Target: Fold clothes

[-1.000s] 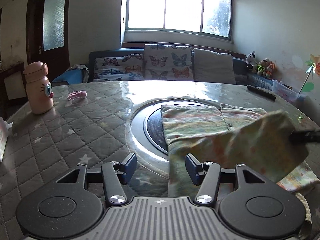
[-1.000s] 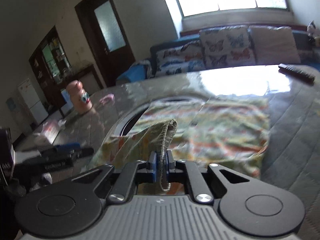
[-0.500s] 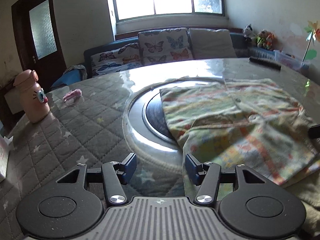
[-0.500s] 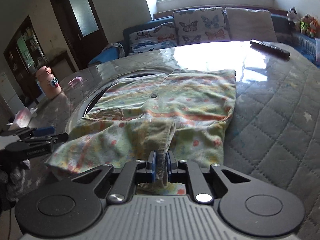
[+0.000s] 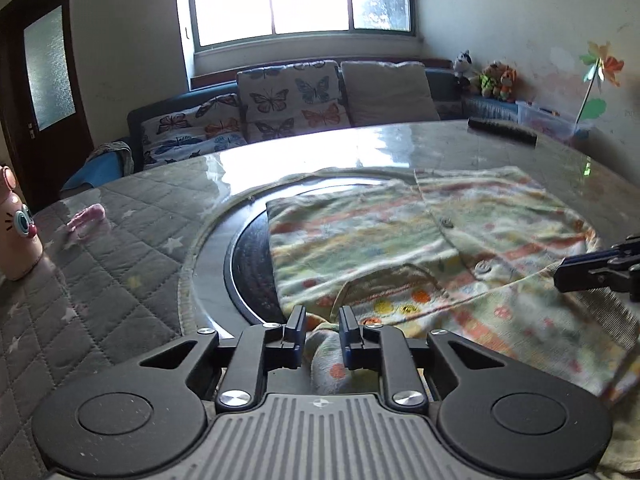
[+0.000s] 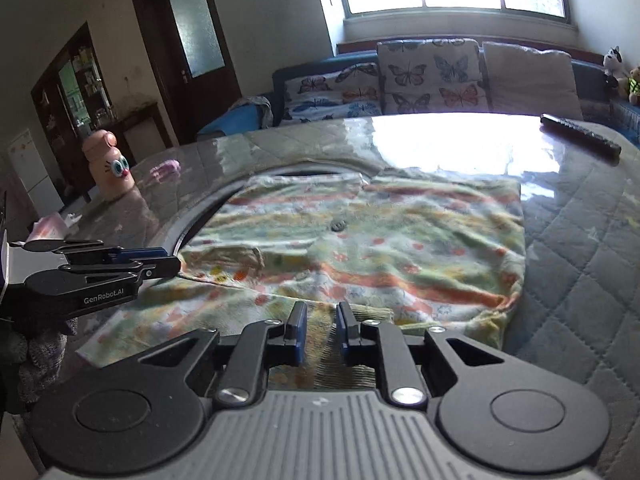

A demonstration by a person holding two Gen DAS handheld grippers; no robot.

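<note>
here the garment (image 5: pixel 400 240), a pale printed shirt with buttons, lies spread flat on the round table (image 5: pixel 120 280), over the dark inset disc (image 5: pixel 250 268) at its middle. its long axis runs left to right across the table; its near hem is folded up over the body of the cloth.

the left gripper (image 5: pixel 322 334) sits at the near left corner of the garment. its jaws are closing, and a bunched fold of cloth lies between them; the pads do not yet appear to press on it. the right gripper (image 6: pixel 320 330) sits at the near right part of the hem. its jaws are opening, a ribbed edge of cloth lies in the gap, and neither pad visibly clamps it.

both grippers point toward the far edge, so the cloth extends away from the jaws. judged from this layout, the left gripper is the nearer to a fresh hold, and the next fold probably carries that corner across or away.
</note>
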